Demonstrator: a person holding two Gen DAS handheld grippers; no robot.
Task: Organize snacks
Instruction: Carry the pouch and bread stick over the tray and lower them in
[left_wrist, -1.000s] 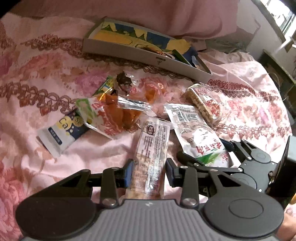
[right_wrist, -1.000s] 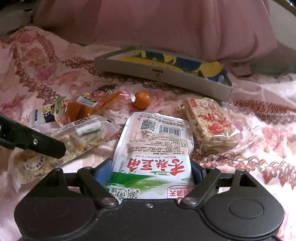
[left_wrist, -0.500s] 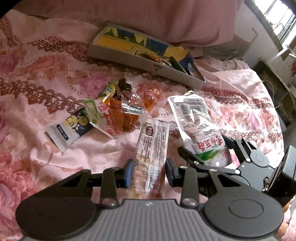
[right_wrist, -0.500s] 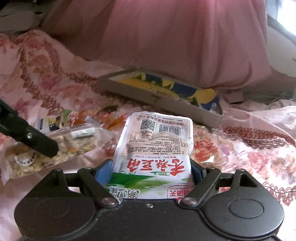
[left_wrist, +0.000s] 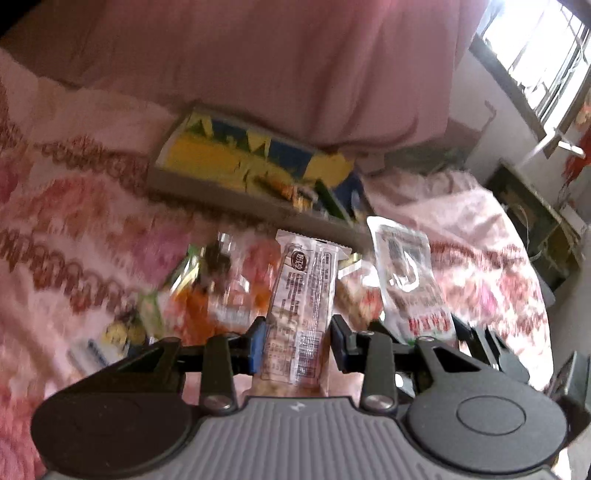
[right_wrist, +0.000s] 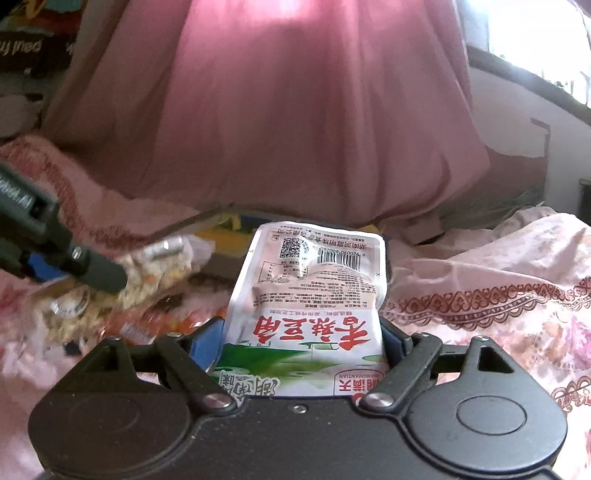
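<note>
While my left gripper (left_wrist: 298, 341) pinches a long, clear-wrapped snack bar (left_wrist: 301, 314) between its blue pads, the jaws stand only narrowly apart, pressed against both sides of the wrapper. The bar stands up and away from me, its printed label facing the camera. Just to its right, my right gripper (right_wrist: 301, 345) holds a white pouch with red characters and a green band (right_wrist: 310, 306); its jaws are spread wide, with the pads against the pouch's two edges. That pouch also stands up, barcode end farthest from me. Below and beyond both packets, loose snacks (left_wrist: 207, 295) lie in a blurred heap on a pink floral bedspread (left_wrist: 74, 229). Farther back sits a shallow grey box with a yellow and blue lining (left_wrist: 236, 166), with a few items at its right end. Behind it hangs pink fabric (right_wrist: 280, 110), and a bright window (left_wrist: 535, 55) shows at upper right.
</note>
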